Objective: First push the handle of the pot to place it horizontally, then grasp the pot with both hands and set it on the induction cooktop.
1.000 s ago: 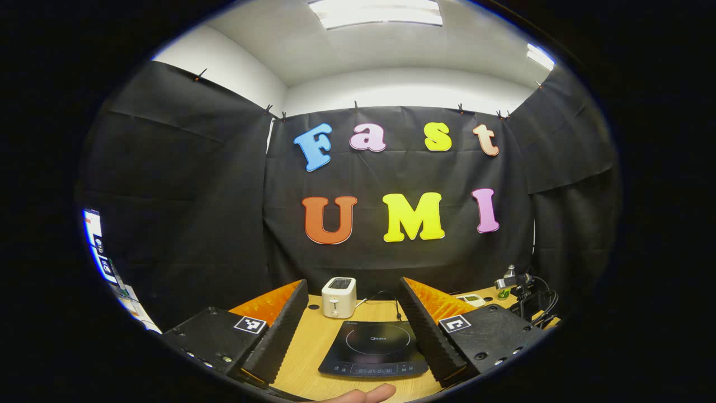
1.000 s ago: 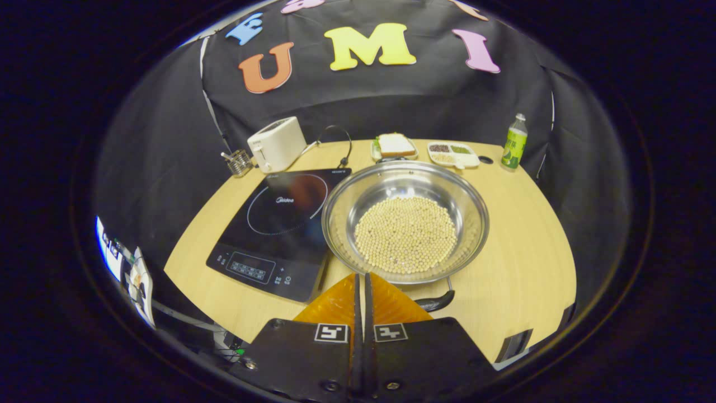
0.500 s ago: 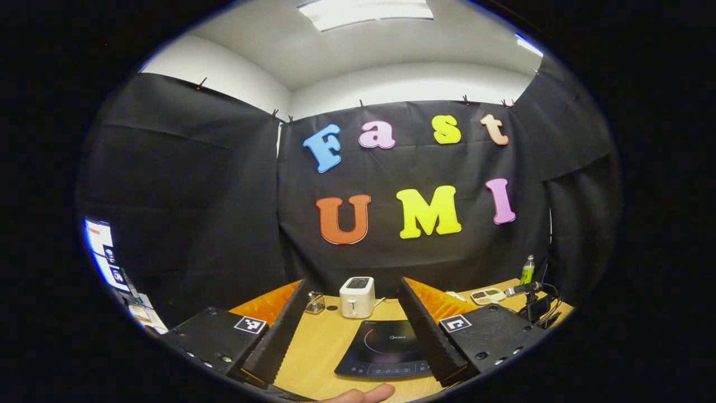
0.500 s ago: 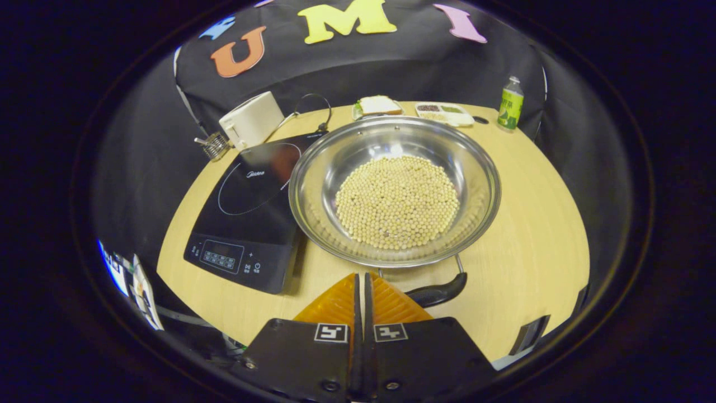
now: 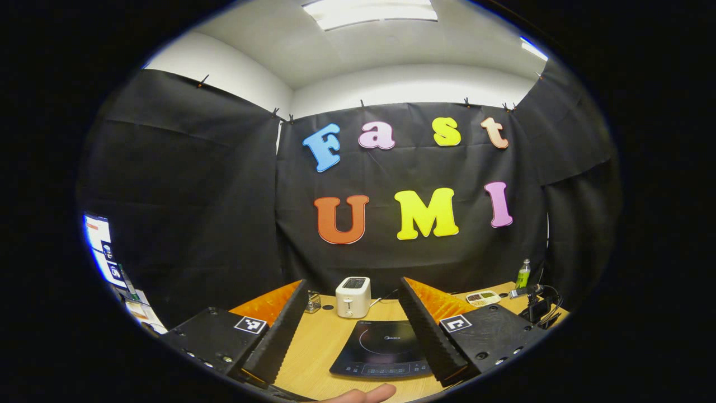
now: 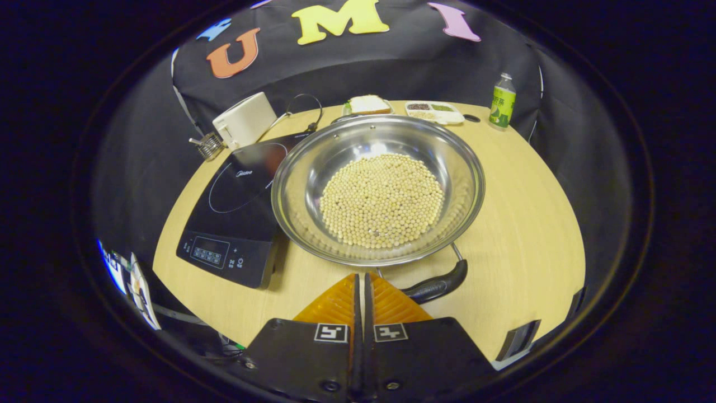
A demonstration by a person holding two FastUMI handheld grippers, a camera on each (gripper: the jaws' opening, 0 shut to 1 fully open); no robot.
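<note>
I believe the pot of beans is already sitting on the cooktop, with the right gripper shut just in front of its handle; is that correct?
Not quite. In the right gripper view the pot stands on the table beside the cooktop, not on it. The right gripper is shut just in front of the handle.

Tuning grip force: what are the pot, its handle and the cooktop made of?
Pot: looks like polished stainless steel, mirror reflections on its wall. Pot handle: glossy black grip, probably plastic, on thin wire arms. Induction cooktop: smooth black top, likely glass, reflective.
</note>
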